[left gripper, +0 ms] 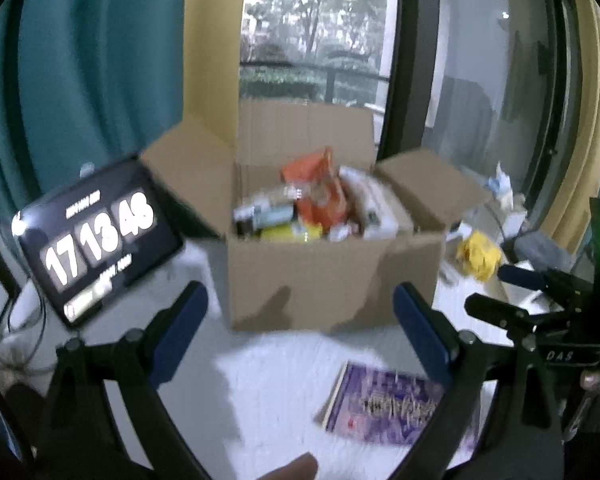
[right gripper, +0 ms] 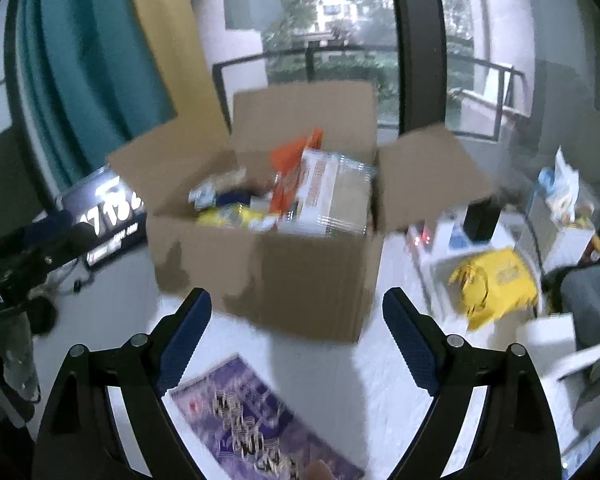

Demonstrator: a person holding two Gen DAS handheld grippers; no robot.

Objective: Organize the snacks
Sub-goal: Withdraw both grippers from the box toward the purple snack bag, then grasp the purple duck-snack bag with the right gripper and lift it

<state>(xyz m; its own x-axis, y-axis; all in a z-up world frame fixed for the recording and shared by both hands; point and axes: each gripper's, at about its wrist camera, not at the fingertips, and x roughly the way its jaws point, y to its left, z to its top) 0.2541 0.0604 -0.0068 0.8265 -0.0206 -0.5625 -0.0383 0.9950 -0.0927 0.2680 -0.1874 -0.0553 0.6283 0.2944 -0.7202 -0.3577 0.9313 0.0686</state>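
Left wrist view: left gripper [left gripper: 300, 320], jaws spread wide, nothing between the blue pads. Ahead, an open cardboard box [left gripper: 324, 276] stands on the white tabletop [left gripper: 268, 380], flaps up, filled with snacks [left gripper: 300, 216], an orange bag [left gripper: 320, 188] standing tallest. A purple packet [left gripper: 384, 408] lies flat on the tabletop near the front edge, apart from the box. A clock tablet [left gripper: 96, 236] leans at the left; a yellow bag [left gripper: 480, 256] sits at the right.

Right wrist view: right gripper [right gripper: 296, 336], jaws likewise wide and empty. The cardboard box [right gripper: 300, 280] sits just beyond the fingertips; the purple packet [right gripper: 252, 416] lies below the left finger. The yellow bag [right gripper: 496, 284] rests at the right edge.
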